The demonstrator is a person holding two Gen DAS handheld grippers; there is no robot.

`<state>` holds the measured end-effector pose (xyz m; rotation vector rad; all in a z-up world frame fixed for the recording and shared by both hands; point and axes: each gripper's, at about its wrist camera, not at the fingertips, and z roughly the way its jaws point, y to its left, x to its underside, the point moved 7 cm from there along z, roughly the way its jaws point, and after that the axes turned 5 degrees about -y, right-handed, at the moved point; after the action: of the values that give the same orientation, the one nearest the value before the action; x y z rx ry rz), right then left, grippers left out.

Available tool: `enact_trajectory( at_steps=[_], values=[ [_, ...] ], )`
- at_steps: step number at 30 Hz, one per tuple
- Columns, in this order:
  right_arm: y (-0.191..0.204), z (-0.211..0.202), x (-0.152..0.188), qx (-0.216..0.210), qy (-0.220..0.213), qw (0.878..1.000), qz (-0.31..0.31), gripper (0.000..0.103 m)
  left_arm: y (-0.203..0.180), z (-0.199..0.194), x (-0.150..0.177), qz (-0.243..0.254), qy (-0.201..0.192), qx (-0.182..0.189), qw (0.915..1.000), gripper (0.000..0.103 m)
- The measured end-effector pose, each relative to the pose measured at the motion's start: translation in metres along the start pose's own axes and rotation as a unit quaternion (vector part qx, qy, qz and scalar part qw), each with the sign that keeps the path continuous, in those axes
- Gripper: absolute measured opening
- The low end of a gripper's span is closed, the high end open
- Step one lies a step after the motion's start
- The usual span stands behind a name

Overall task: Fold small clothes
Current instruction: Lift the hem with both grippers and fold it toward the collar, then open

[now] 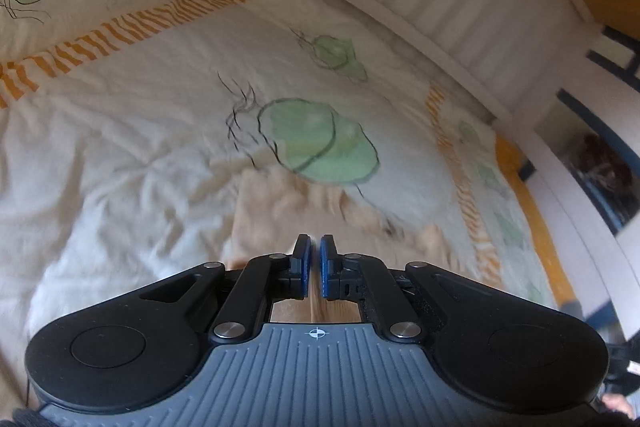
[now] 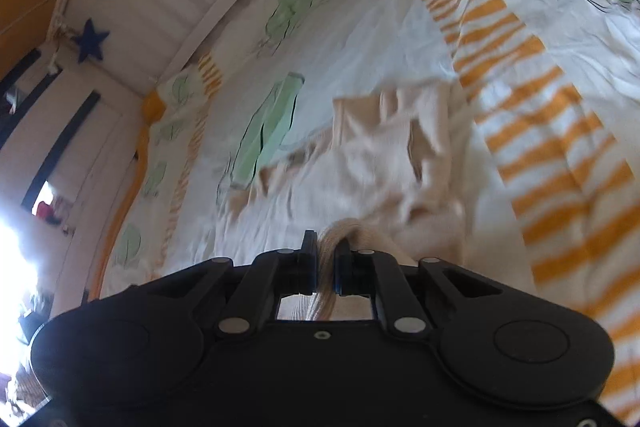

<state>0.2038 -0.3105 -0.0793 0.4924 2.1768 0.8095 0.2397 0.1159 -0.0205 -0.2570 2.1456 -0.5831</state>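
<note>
Item: beige garment, rumpled on the bed cover, one bunched edge clamped in my right gripper, left gripper fingers nearly together, seemingly pinching fabric; risk: uneven pull skews the fold.

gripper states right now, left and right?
Left gripper: jaws nearly shut, a thin edge of the beige garment between them.
Right gripper: shut on the beige garment.
</note>
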Motion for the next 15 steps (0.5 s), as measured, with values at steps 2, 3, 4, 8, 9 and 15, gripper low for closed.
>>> enact_trajectory(
  at_steps=[2,3,4,8,9,15],
  values=[
    [-0.001,0.015,-0.013,0.002,-0.006,1.000,0.001,0.016,0.001,0.012,-0.010,-0.003,-0.011,-0.001,0.9999,0.004],
    [-0.002,0.024,-0.019,0.003,-0.007,1.000,0.001,0.016,0.002,0.018,-0.015,-0.005,-0.015,-0.001,0.9999,0.004],
    [-0.004,0.032,-0.023,0.004,-0.006,1.000,0.003,0.016,0.002,0.024,-0.018,-0.006,-0.018,-0.003,0.9998,0.004],
    [-0.020,0.065,-0.037,0.019,-0.003,1.000,0.015,0.022,0.000,0.053,-0.024,0.033,-0.012,-0.019,0.9992,0.004],
    [-0.025,0.071,-0.037,0.029,-0.002,0.999,0.018,0.023,0.000,0.058,-0.020,0.048,-0.008,-0.022,0.9986,0.007],
    [-0.046,0.072,-0.031,0.075,-0.016,0.997,0.001,0.028,0.007,0.055,0.021,0.077,0.055,-0.018,0.9954,0.032]
  ],
)
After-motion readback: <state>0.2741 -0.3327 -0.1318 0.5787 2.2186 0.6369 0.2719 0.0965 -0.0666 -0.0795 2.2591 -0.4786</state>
